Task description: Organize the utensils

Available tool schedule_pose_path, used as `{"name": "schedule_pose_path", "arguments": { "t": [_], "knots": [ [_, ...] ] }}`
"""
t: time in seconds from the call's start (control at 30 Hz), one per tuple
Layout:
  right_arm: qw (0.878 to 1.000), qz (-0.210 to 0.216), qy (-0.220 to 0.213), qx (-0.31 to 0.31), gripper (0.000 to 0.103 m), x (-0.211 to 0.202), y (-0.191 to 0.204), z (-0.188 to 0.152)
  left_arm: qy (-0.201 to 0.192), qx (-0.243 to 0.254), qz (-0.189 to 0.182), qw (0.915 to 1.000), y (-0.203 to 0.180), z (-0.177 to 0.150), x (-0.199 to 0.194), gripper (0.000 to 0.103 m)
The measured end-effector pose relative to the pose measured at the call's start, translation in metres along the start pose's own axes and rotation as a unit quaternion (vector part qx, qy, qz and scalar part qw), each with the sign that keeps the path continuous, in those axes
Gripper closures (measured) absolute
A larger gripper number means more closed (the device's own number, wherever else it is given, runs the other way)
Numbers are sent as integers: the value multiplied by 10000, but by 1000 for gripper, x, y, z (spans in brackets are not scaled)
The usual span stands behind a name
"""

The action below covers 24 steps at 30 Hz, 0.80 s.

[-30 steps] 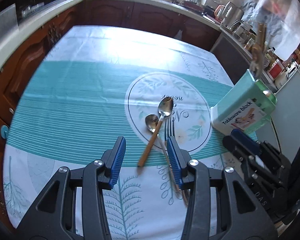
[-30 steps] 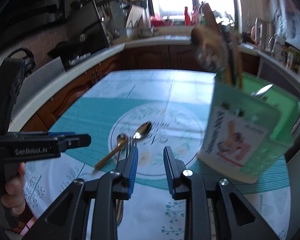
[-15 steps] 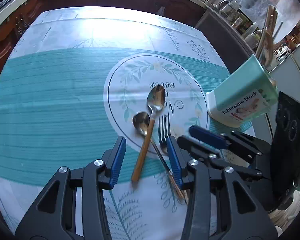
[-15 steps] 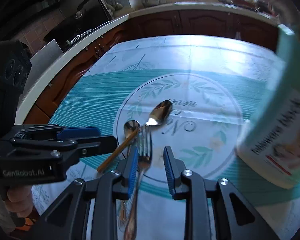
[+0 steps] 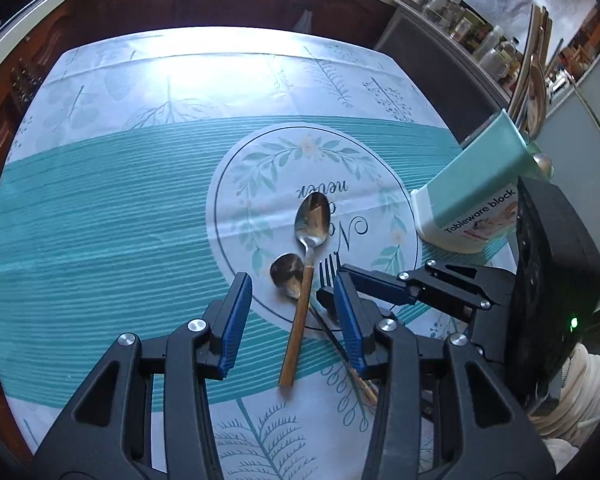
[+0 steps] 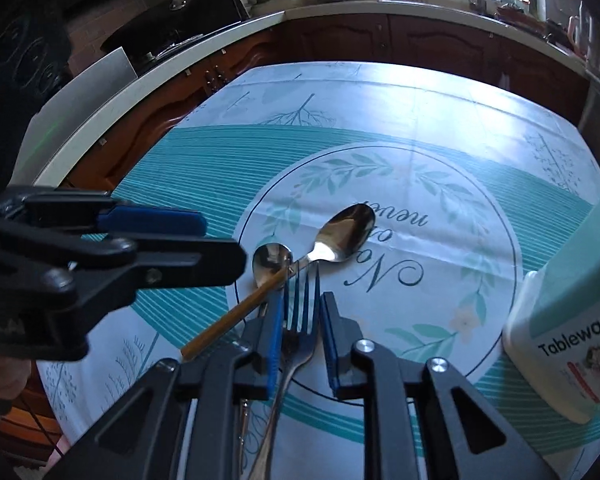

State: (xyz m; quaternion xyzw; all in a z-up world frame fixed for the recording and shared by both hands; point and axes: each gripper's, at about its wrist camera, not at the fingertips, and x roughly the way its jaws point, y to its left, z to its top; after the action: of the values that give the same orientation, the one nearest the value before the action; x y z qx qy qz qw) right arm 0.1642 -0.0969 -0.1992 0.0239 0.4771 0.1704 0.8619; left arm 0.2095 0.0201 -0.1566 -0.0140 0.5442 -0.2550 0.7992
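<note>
Steel fork lies between the parted right gripper, beside two crossed spoons; left gripper gapes; mint tableware block nearby.

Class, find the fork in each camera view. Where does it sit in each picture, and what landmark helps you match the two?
Left wrist view: the fork shows only its tines, right of centre, just beyond the left gripper's right finger.
Right wrist view: the fork lies low and central, between the right gripper fingers.
Shared landmark: the wooden-handled spoon beside it.
</note>
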Motion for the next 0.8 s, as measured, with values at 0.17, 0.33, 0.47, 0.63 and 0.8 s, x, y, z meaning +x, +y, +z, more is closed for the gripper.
{"name": "schedule_pose_path", "arguments": {
  "t": [0.17, 0.33, 0.47, 0.63, 0.8],
  "knots": [
    [9996, 64, -116, 251, 100, -16, -11, -6, 196, 450, 0, 9988, -16, 7, 9, 64],
    [9981, 152, -148, 571, 101, -29, -27, -21, 504, 904, 153, 9945, -32, 14, 27, 64],
    [9968, 239, -152, 743, 101, -36, -35, -33, 674, 1290, 277, 9890, -42, 22, 36, 64],
    [9948, 329, -159, 950, 101, -40, -42, -41, 1090, 1573, 354, 9809, -48, 34, 53, 79],
    [9937, 385, -166, 1042, 101, -40, -44, -43, 1485, 1811, 619, 9702, -56, 43, 67, 85]
  ]
}}
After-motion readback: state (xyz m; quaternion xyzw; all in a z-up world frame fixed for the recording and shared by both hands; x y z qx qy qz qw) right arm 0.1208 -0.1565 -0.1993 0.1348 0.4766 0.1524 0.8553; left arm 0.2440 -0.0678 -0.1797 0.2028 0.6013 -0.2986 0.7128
